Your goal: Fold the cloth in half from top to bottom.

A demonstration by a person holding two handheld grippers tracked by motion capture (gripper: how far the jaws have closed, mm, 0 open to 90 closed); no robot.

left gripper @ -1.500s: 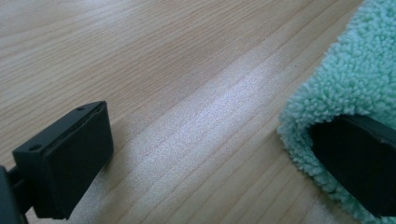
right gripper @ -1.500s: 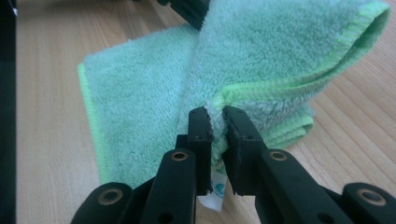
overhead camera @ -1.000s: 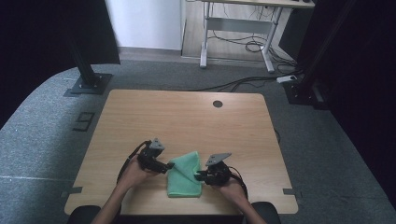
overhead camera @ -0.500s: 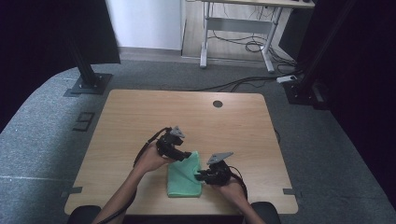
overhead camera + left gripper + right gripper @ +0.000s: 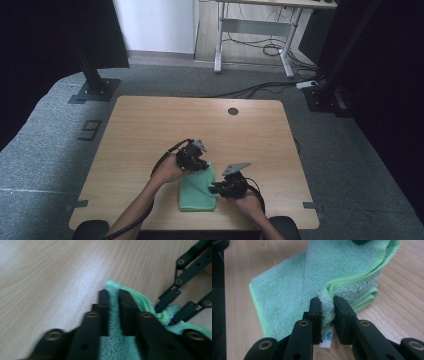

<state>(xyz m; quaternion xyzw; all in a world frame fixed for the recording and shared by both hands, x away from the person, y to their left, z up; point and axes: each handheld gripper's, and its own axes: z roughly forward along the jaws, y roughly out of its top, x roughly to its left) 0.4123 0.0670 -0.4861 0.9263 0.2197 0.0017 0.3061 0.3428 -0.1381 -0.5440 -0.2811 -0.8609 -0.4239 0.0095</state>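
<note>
A green cloth (image 5: 197, 192) lies folded low in the middle of the high view, on the table (image 5: 150, 125). The left claw (image 5: 196, 161) has just been closing and now pinches the cloth's top corner. The right claw (image 5: 220, 189) pinches its right edge.

The left gripper view shows fluffy cloth (image 5: 113, 322) squeezed between the jaws, with the other claw's black links at the far right. The right gripper view shows a white tag (image 5: 325, 338) under the pinched fold (image 5: 342, 272). From above, both claw tips are too small to make out.
</note>
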